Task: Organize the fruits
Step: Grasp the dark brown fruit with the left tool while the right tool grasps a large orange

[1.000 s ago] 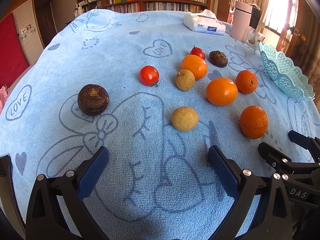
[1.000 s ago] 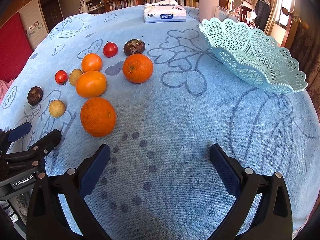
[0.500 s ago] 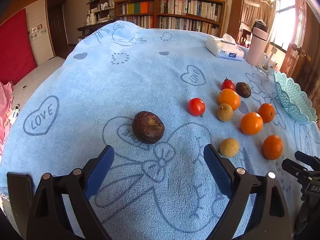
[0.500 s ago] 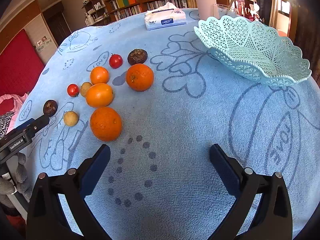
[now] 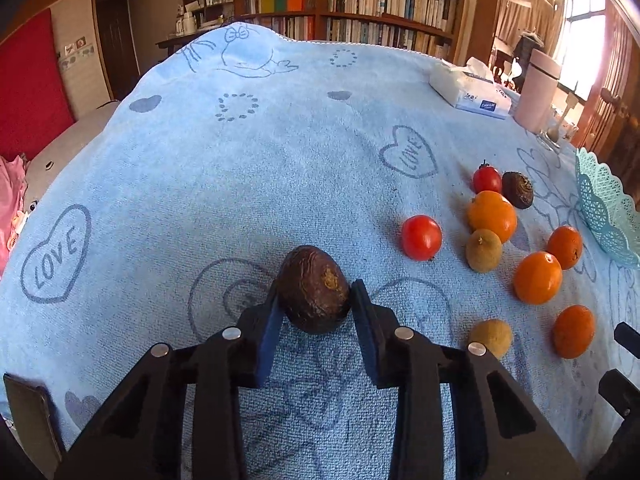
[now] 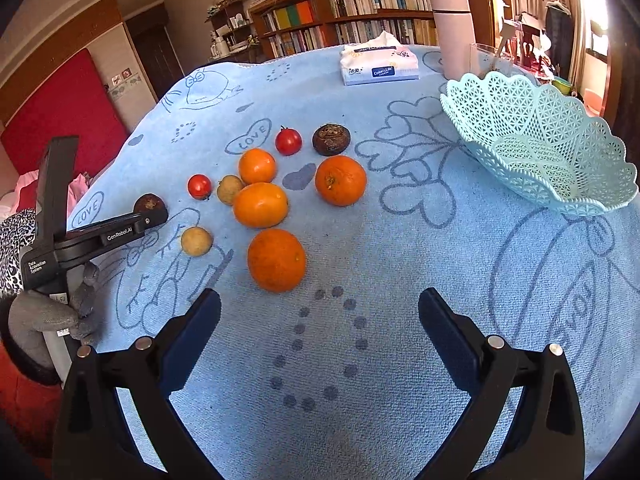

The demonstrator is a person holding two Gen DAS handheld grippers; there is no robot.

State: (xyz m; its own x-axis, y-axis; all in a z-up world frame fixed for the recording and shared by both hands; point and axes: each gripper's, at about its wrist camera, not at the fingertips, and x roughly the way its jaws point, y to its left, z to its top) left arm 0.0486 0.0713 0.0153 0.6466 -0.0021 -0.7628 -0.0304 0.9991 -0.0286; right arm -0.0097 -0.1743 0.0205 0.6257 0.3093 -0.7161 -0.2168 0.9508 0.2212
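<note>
A dark brown round fruit lies on the blue cloth between the pads of my left gripper. Its jaws are closing and both pads touch the fruit's sides. From the right wrist view the same fruit shows at the far left, past the left gripper's finger. My right gripper hangs open over bare cloth, with the nearest orange just ahead on its left. Several oranges, two cherry tomatoes, two tan fruits and a second dark fruit lie grouped. The light blue lattice basket holds nothing.
A tissue pack, a pink tumbler and a clear glass stand at the table's far side. A grey-gloved hand holds the left gripper's handle at the left edge. Bookshelves line the back wall.
My left gripper has swung left from the tan fruit to the dark brown fruit and closed around it. The right gripper has tilted up a little and stayed open.
</note>
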